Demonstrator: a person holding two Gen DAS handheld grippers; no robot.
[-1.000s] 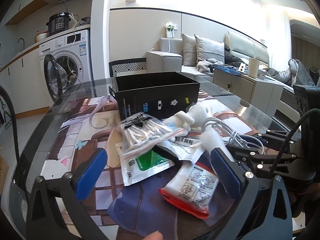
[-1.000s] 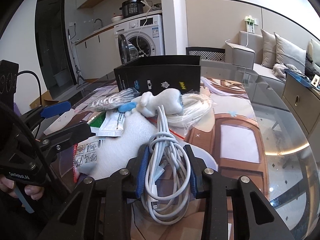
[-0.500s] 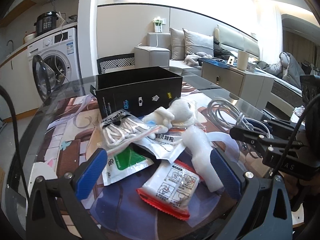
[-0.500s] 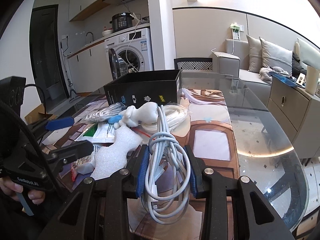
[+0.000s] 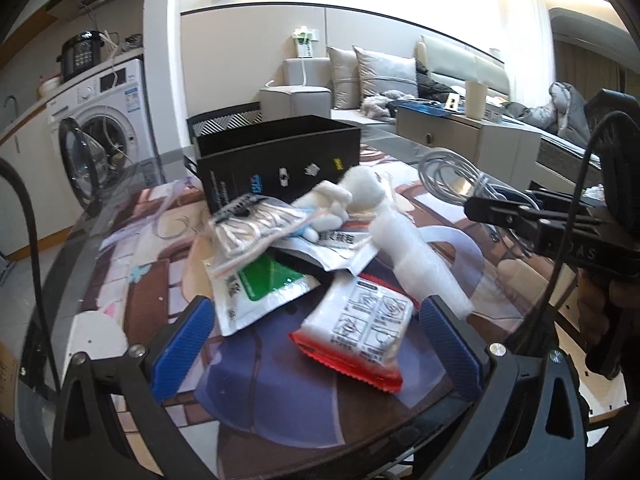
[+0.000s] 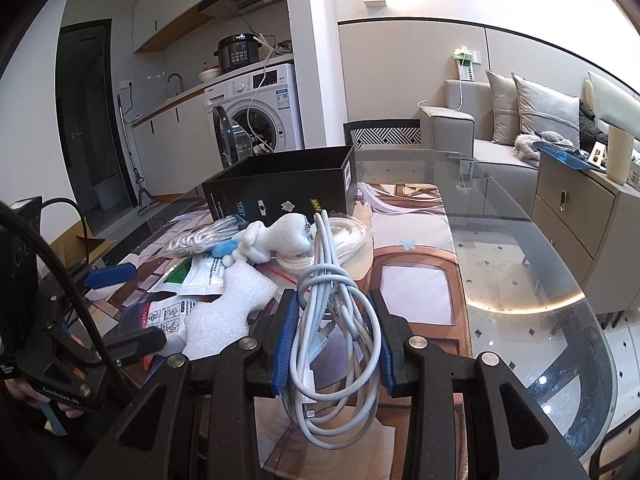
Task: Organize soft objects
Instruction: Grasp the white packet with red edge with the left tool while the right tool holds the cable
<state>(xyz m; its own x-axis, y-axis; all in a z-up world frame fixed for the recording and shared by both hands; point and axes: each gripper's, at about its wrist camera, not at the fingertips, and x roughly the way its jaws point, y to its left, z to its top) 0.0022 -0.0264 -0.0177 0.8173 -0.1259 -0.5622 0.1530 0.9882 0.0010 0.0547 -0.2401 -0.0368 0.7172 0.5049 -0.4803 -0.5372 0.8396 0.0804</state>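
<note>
Gripping the cable [image 6: 334,332] bottom centre, your right gripper [image 6: 334,344] was clamped tight; left gripper [image 5: 316,344] gaped empty over the packets [image 5: 356,328]. Box [image 6: 280,192] sat centre frame: best approach high, clear the rim, watch dangling loops.

The counter [image 6: 520,264] is a glass top with a rounded edge, most of it covered by a printed mat [image 6: 412,280] in brown and pale tones. On the mat an open black box [image 6: 280,196] stands at the far side. In front of it lies a heap: a clear zip bag [image 5: 256,228], a green-and-white pouch [image 5: 256,292], a red-edged packet [image 5: 360,328], a white foam piece [image 5: 416,260], a white plush toy [image 5: 352,196] and a coiled white cord [image 6: 344,240].
</note>
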